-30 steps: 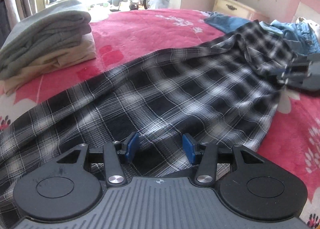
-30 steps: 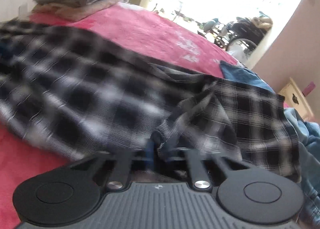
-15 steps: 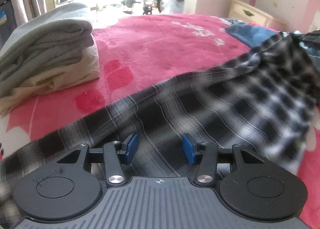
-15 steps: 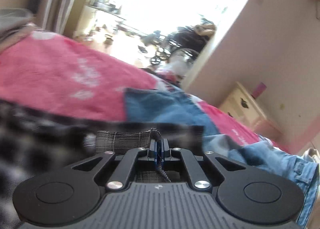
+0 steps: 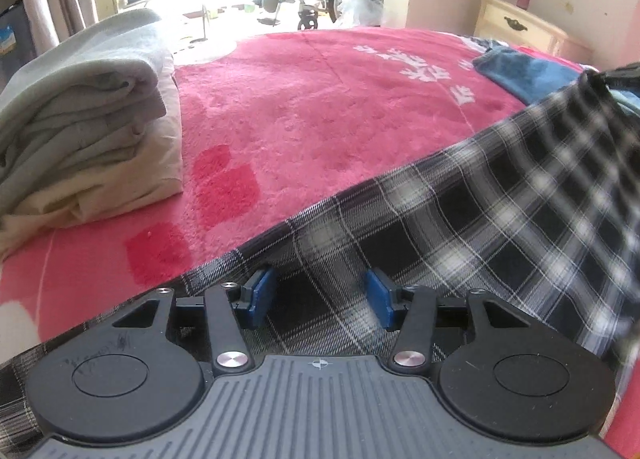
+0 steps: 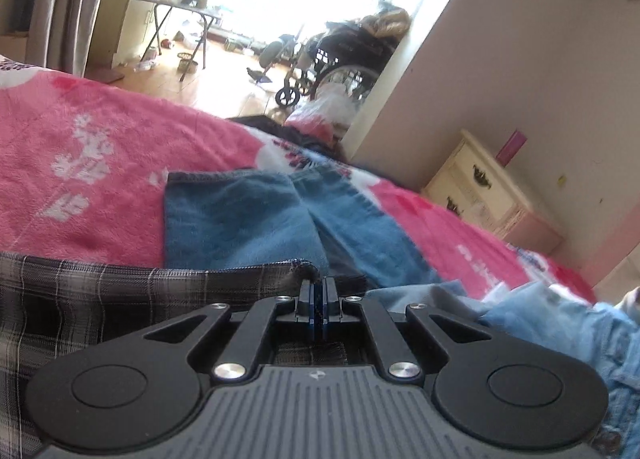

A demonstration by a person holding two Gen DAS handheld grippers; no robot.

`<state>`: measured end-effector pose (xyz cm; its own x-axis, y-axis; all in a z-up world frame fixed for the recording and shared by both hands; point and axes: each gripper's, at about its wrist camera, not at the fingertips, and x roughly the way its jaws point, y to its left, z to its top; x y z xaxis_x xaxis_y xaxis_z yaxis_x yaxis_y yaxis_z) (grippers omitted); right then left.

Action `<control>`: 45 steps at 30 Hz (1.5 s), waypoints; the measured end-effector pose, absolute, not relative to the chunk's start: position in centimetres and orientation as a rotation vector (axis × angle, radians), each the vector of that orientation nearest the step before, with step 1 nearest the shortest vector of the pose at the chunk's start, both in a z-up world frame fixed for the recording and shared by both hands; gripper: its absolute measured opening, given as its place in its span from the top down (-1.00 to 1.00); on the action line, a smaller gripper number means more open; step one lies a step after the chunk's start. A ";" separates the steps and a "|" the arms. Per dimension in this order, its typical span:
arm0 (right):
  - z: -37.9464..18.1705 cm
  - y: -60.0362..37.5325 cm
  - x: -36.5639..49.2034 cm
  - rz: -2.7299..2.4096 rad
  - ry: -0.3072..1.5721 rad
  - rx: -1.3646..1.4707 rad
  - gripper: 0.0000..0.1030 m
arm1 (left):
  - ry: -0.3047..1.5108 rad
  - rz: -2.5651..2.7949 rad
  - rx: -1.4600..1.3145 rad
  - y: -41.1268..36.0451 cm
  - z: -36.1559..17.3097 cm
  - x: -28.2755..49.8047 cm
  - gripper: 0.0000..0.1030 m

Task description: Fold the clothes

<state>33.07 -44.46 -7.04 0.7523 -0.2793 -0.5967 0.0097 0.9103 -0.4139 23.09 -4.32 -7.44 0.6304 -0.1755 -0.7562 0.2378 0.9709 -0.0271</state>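
A black-and-white plaid shirt [image 5: 460, 227] lies stretched across the pink bed blanket [image 5: 320, 107]. My left gripper [image 5: 318, 299] is open, its blue pads either side of the shirt's near edge, with cloth lying between them. My right gripper [image 6: 319, 307] is shut on a corner of the plaid shirt [image 6: 120, 291] and holds it lifted taut; the pinched hem bunches just above the pads. The right gripper's dark body shows at the far right edge of the left wrist view [image 5: 624, 73].
A stack of folded grey and cream clothes [image 5: 80, 131] sits at the left of the bed. Blue jeans [image 6: 248, 219] and light denim garments [image 6: 560, 323] lie at the right. A cream nightstand [image 6: 480, 187] stands by the wall. A wheelchair [image 6: 340, 59] is in the doorway.
My right gripper has lifted the shirt corner up and away, pulling the shirt taut. My left gripper has moved to the shirt's near edge, still open.
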 end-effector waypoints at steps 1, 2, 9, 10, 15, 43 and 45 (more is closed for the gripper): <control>-7.4 -44.7 33.5 -0.161 0.716 -0.396 0.93 | 0.857 -0.232 0.074 -4.4 -7.5 23.3 0.00; -7.8 -44.8 33.9 -0.162 0.729 -0.389 0.93 | 0.858 -0.230 0.072 -4.4 -7.5 23.3 -0.01; -7.8 -49.8 35.7 -0.238 0.783 -0.083 0.90 | 0.849 -0.214 0.095 -4.9 -7.7 23.4 -0.04; -7.5 -51.1 35.6 -0.264 0.776 -0.018 0.89 | 0.848 -0.213 0.096 -5.0 -7.7 23.4 -0.04; -5.2 -56.4 33.6 -0.328 0.709 0.230 0.84 | 0.848 -0.212 0.096 -4.9 -7.7 23.5 -0.05; -8.5 -49.6 31.3 0.027 0.938 -0.295 0.25 | 0.842 -0.220 0.095 -5.0 -7.8 23.6 -0.09; -8.7 -49.8 31.5 0.026 0.951 -0.276 0.24 | 0.842 -0.220 0.095 -5.0 -7.8 23.6 -0.09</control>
<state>31.51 -49.80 -8.71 0.5831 -0.0985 -0.8064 -0.1432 0.9646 -0.2214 23.59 -5.00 -7.78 0.6450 -0.1558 -0.7481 0.2309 0.9730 -0.0035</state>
